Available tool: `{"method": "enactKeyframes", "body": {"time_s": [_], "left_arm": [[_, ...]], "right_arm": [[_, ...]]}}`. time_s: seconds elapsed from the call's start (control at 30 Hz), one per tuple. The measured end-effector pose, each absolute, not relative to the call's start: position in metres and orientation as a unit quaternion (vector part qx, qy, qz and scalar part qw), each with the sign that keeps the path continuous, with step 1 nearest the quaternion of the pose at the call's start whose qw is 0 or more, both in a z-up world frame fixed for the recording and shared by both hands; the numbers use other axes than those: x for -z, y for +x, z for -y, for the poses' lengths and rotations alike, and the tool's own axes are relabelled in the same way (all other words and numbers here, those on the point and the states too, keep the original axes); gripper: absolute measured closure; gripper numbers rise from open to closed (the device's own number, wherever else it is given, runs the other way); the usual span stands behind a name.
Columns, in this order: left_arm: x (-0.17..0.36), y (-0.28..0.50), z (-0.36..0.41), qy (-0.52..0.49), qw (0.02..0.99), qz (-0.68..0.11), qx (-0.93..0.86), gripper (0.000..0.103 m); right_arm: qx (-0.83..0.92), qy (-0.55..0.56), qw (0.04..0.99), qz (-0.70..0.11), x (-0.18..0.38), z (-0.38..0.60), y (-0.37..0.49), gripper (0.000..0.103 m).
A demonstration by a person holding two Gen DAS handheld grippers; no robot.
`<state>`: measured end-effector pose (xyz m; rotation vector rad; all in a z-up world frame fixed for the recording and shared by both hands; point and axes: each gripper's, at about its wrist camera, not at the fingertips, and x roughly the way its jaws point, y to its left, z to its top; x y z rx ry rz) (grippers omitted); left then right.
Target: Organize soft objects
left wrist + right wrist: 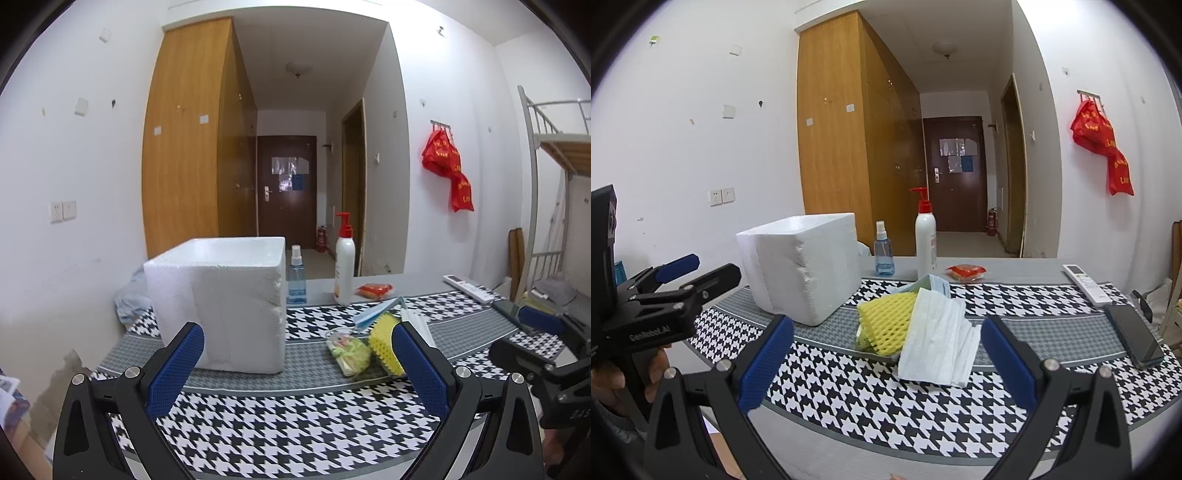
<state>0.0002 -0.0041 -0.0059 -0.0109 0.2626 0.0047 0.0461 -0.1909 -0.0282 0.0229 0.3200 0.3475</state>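
A pile of soft things lies on the houndstooth table mat (871, 398): a yellow foam net (888, 321), white folded tissues (938, 339), a blue face mask (932, 282) behind them and a small green pouch (349, 350). The yellow net (384, 341) also shows in the left wrist view. A white foam box (225, 302) stands left of the pile, also in the right wrist view (805, 267). My left gripper (297, 360) is open and empty before the box and pile. My right gripper (886, 354) is open and empty, just short of the tissues.
A blue spray bottle (884, 251), a white pump bottle (925, 242) and a red packet (966, 272) stand at the table's far edge. A white remote (1086, 284) and a dark phone (1134, 338) lie at the right. A wall is on the left.
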Motion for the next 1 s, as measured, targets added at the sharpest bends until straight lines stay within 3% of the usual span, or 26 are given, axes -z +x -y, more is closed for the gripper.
{"method": "enactKeyframes", "body": {"time_s": [1.0], "left_arm": [[0.005,0.045,0.011,-0.013,0.983,-0.182,0.026,0.001]], "right_arm": [[-0.167,0.001,0.967,-0.193,0.029,0.2,0.083,0.0]]}}
